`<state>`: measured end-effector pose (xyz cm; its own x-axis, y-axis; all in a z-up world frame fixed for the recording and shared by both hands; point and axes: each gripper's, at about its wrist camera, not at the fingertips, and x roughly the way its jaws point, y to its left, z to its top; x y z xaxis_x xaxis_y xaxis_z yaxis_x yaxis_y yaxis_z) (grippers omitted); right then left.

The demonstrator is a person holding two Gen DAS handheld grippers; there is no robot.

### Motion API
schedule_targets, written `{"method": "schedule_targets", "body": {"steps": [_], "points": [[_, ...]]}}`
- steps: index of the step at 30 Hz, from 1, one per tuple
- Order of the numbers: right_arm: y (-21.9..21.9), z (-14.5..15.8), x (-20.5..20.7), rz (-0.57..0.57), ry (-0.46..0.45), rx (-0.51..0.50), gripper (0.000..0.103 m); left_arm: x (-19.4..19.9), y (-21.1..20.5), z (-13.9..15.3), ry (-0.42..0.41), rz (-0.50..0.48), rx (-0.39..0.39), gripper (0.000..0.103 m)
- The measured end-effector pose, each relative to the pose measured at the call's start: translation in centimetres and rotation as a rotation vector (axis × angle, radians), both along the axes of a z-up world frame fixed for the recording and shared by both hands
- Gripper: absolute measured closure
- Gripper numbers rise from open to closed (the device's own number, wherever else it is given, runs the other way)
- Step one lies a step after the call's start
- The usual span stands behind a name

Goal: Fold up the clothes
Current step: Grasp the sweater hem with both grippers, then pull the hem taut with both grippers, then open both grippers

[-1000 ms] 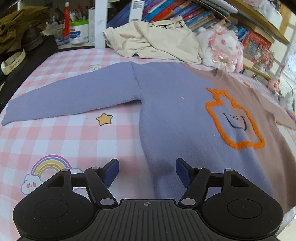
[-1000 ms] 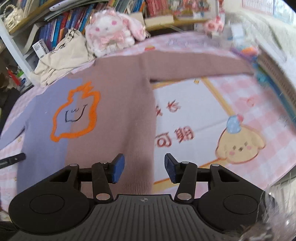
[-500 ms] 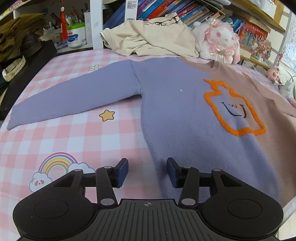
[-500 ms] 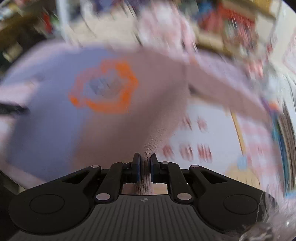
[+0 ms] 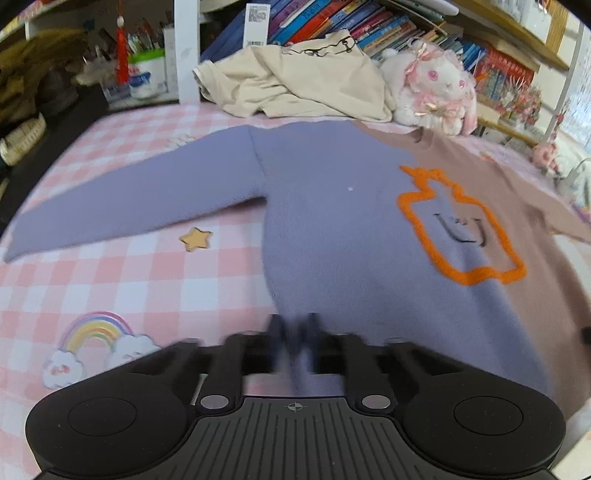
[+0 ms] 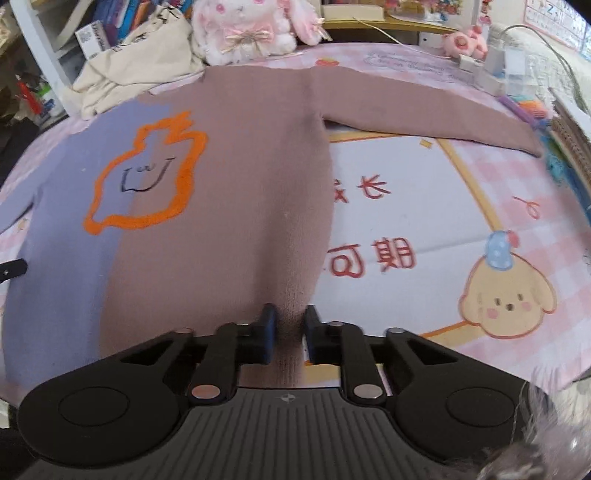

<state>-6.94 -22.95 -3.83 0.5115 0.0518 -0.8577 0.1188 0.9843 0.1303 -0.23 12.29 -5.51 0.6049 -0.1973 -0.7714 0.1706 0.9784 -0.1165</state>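
Note:
A sweater point(image 5: 332, 206), purple on one half and brown on the other point(image 6: 240, 166), lies flat on the pink checked sheet point(image 5: 110, 280) with both sleeves spread. An orange outlined figure point(image 6: 147, 177) marks its chest. My left gripper point(image 5: 294, 328) is shut on the purple hem corner, with fabric pinched up between its blurred pads. My right gripper point(image 6: 289, 321) is at the brown hem corner; its jaws are closing, and a ridge of brown fabric is squeezed between the blue pads.
A crumpled cream garment point(image 5: 303, 85) and a pink plush bunny point(image 6: 247, 26) lie at the far edge, against shelves of books point(image 5: 351, 22). Chargers and small items point(image 6: 509, 62) crowd the right side. A dark edge point(image 5: 22, 162) borders the left.
Both grippers have gone from wide apart to pinched on the sweater's hem. The right one has also swung and dropped slightly onto the brown corner; the left has stayed in place.

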Motion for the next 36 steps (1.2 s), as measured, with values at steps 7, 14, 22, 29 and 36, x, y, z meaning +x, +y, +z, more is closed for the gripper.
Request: {"method": "schedule_targets", "body": {"steps": [7, 14, 22, 29, 36], "points": [[2.1, -0.3, 2.0, 0.098, -0.024, -0.04, 0.091, 0.3, 1.6, 0.0, -0.014, 0.047, 0.03, 0.098], [2.6, 0.0, -0.2, 0.173, 0.001, -0.106, 0.091, 0.2, 1.6, 0.0, -0.01, 0.022, 0.026, 0.098], [1.8, -0.1, -0.7, 0.158, 0.002, -0.101, 0.091, -0.6, 1.0, 0.0, -0.011, -0.003, 0.017, 0.098], [1.3, -0.3, -0.2, 0.116, -0.018, -0.125, 0.091, -0.3, -0.2, 0.1, -0.016, -0.022, 0.041, 0.098], [0.5, 0.9, -0.9, 0.113, -0.055, -0.078, 0.065, -1.1, 1.0, 0.5, 0.001, -0.002, -0.01, 0.093]]}}
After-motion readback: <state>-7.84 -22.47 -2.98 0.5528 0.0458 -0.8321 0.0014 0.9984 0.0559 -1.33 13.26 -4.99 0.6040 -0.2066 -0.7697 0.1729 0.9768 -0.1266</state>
